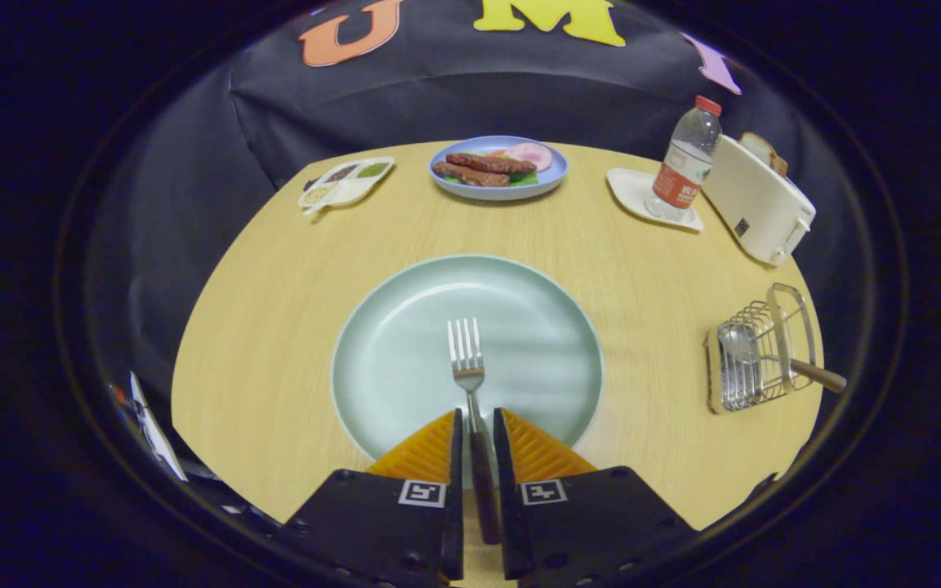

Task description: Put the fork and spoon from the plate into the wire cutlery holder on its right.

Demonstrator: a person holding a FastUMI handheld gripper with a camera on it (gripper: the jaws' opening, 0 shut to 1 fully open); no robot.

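I have the jaws set on either side of the fork, nearly pressed together, with its dark handle running back down the narrow gap between them. I cannot tell whether both sides actually press on the handle or just flank it. The fork lies on the pale green plate, tines pointing away from me toward the plate's middle, its metal neck just ahead of the jaws.

The plate sits on the round wooden tabletop, close in front of me. Off to the right, well apart from the plate, I see the wire cutlery holder lying near the tabletop's edge. The spoon is already in it, bowl inside the wire and its wooden handle sticking out past the holder to the right.

Beyond the plate, at the far side, I see a blue plate of food with sausages and a slice of ham. Left of it is a small white divided dish. To the right, a water bottle stands on a white tray, just beside a white toaster with bread in its slot.
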